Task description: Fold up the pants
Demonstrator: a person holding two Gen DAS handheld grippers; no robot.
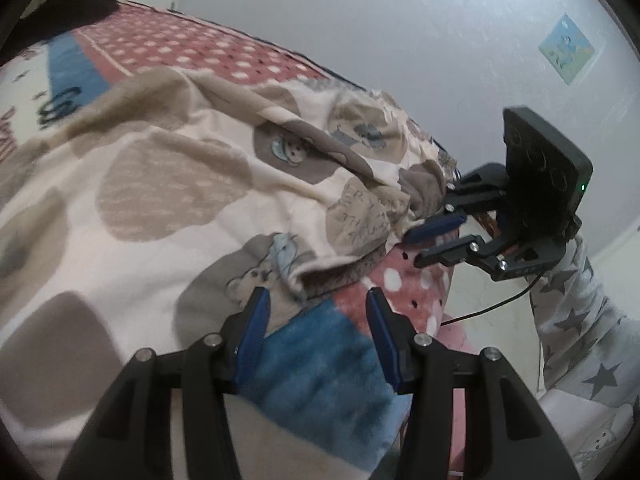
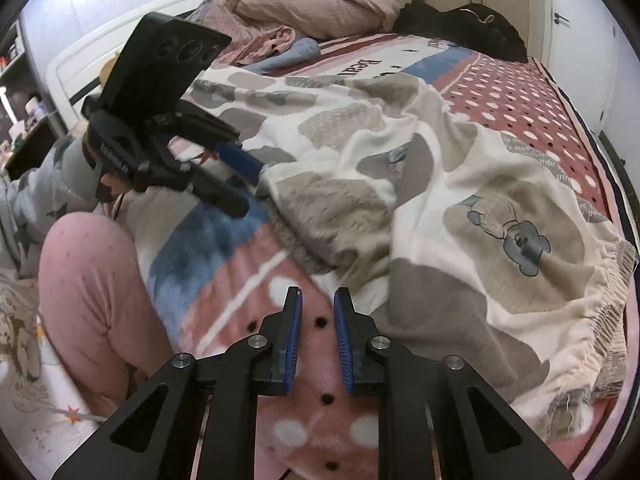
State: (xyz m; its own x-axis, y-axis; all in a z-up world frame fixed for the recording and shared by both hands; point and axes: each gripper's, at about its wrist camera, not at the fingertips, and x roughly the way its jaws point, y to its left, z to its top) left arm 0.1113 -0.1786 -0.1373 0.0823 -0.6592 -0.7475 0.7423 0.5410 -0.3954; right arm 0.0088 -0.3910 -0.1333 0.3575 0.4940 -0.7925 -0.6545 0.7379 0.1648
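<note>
Two grippers are showing, each seen from its own camera and from the other's. The left gripper (image 1: 316,328) is hovering nearest its lens, jaws standing apart with nothing between them, over a blue patch of the bed blanket (image 1: 320,364), just short of a bunched hem of the pants (image 1: 192,184). The right gripper (image 2: 318,340) is pointing down at the pink dotted blanket, jaws a narrow gap apart and gripping nothing; from the left wrist view it is sitting beside the pants' edge, and whether it is touching the cloth cannot be told. One pair of pants, cream fleece with grey-brown blotches and small cartoon prints, is lying crumpled and spread across the middle of the bed (image 2: 600,168), elastic waistband (image 2: 616,320) at the right side in the right wrist view. One knee in pink trousers (image 2: 92,292) is sitting at the bed's near left. Farther back, one pink quilt (image 2: 312,4) is heaped, and one pile of black clothing (image 2: 464,24) is lying at the far end.
</note>
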